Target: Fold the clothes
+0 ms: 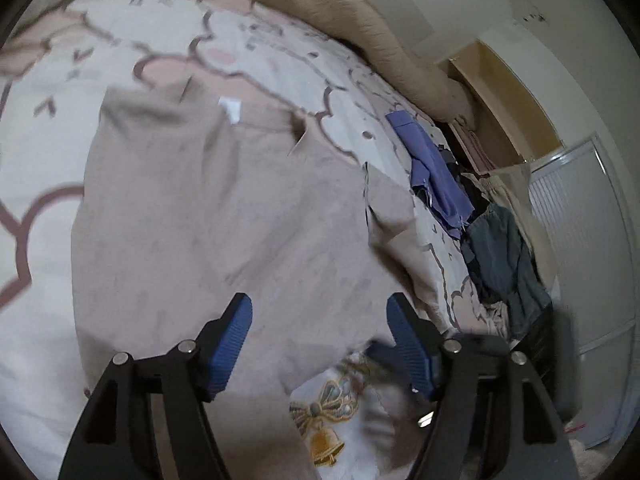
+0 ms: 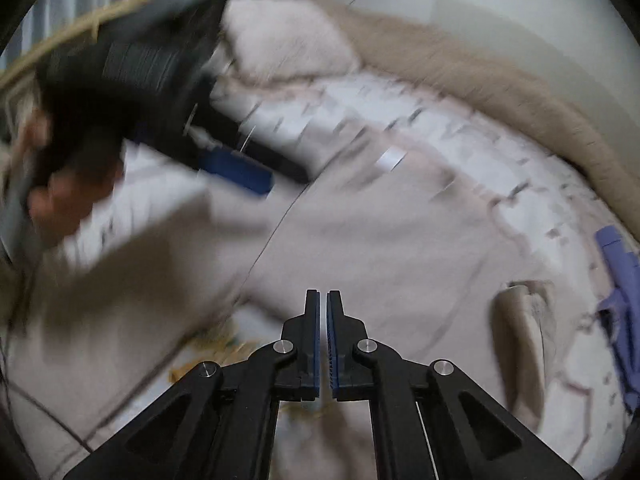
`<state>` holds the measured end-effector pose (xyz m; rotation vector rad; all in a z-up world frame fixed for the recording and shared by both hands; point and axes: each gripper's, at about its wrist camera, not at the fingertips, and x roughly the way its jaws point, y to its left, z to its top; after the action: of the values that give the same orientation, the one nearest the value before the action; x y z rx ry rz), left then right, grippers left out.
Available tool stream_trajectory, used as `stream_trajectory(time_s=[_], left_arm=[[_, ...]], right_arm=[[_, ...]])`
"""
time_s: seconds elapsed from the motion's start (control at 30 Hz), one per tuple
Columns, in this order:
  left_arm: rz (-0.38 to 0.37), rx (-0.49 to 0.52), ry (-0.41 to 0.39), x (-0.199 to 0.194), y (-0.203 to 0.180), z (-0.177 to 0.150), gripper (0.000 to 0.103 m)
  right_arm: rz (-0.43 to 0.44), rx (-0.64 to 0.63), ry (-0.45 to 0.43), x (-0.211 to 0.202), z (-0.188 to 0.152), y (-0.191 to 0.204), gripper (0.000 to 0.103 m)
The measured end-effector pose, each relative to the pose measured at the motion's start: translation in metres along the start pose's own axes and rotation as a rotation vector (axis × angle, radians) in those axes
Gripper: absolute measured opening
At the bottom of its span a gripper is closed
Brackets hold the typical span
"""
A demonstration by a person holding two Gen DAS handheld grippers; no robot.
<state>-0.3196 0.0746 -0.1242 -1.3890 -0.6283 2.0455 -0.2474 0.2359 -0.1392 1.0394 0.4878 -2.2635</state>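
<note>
Patterned bedding (image 1: 248, 40) fills the left wrist view, with a beige garment (image 1: 208, 208) spread flat: soft, light cloth, best pinched at a hem or corner. Above it the left hand-held gripper (image 1: 319, 344) tilts down, open and empty. From the right wrist, the right hand-held gripper (image 2: 323, 344) is closed on nothing.

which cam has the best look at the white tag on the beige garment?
Left wrist. The white tag is fairly sharp there, at the far edge of the beige garment spread on the bed. In the right wrist view the tag is only a motion-blurred white patch.
</note>
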Motion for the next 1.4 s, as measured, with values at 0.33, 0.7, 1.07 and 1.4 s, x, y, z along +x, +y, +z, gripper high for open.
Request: stream_trajectory(time_s=[0.33, 0.7, 1.07, 1.4], left_arm=[[-0.102, 0.042, 0.076, 0.049, -0.042, 0.021, 0.070], [-0.152, -0.030, 0.128, 0.094, -0.054, 0.023, 0.070], [-0.225, -0.159, 0.137, 0.092, -0.031, 0.025, 0.070], [-0.282, -0.232, 0.173, 0.110, -0.039, 0.024, 0.080]], right_arm=[[0.134, 0.587, -0.136, -0.040, -0.062, -0.069, 0.044], [0.536, 1.646, -0.356, -0.013, -0.133, -0.178, 0.086], [0.525, 2.066, -0.502, 0.031, -0.153, -0.171, 0.040], [0.581, 1.886, -0.517, 0.026, -0.139, -0.164, 0.006]])
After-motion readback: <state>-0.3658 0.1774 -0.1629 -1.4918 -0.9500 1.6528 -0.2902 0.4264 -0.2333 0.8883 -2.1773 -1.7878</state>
